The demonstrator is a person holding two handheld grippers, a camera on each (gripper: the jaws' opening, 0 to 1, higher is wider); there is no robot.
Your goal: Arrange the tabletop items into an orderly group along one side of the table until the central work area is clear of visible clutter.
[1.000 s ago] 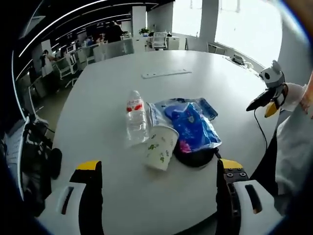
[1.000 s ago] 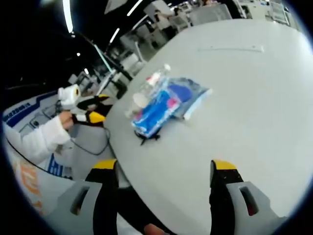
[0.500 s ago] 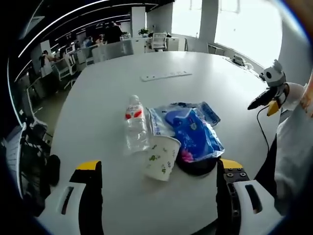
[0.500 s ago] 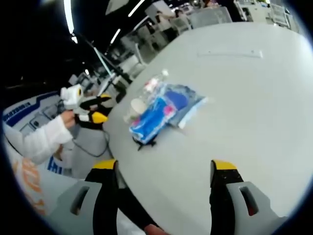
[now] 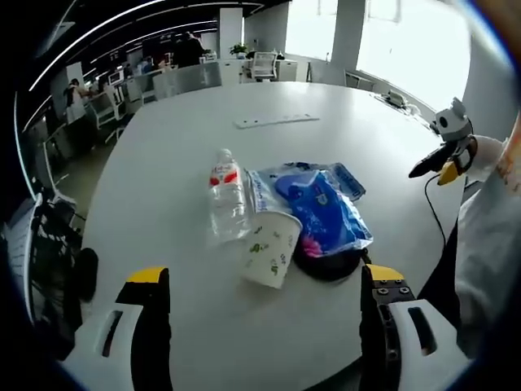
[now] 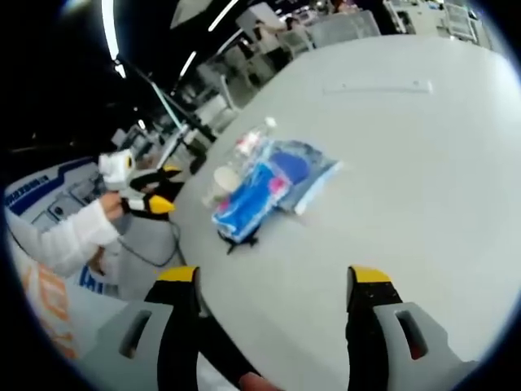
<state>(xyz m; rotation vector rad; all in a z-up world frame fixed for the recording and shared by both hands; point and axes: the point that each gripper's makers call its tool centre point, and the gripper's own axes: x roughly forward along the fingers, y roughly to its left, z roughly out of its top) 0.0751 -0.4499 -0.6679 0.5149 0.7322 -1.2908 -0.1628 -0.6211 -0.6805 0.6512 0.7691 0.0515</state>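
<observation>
Left claw point(image 5: 262, 281): its two yellow-tipped jaws stand wide apart at the bottom of the left gripper view, with nothing between them. It hangs over the near edge of the bench. In the right gripper view it sits out at 9 o'clock point(image 6: 155, 204), held in a hand point(image 6: 110, 208) with a white sleeve.

Right claw point(image 6: 271, 281): parted just as widely and empty, low in the right gripper view. In the left gripper view it shows at 3 o'clock point(image 5: 444, 167), off the bench's edge; I cannot tell from there how its jaws stand.

Bench point(image 5: 179, 147): a big, pale, rounded top.

Water bottle point(image 5: 227, 198): clear plastic with a red label, lying on its side, at 12 o'clock from the left claw.

Paper cup point(image 5: 269, 248): white with a small green print, tipped over just beside the bottle's lower end, mouth toward the claw.

Blue packet point(image 5: 321, 210): a crinkled plastic bag in blue with a bit of pink, at 1 o'clock, touching the cup and lying over a dark object point(image 5: 326, 262) at its near end.

Cluster in the right gripper view: bottle point(image 6: 248, 145), cup point(image 6: 221, 181) and packet point(image 6: 264, 187) lie together at 11 o'clock, near the bench's edge.

Grey strip point(image 5: 275, 121): flat on the bench, well beyond the cluster.

Background: office chairs and desks point(image 5: 146, 81) beyond the bench.
</observation>
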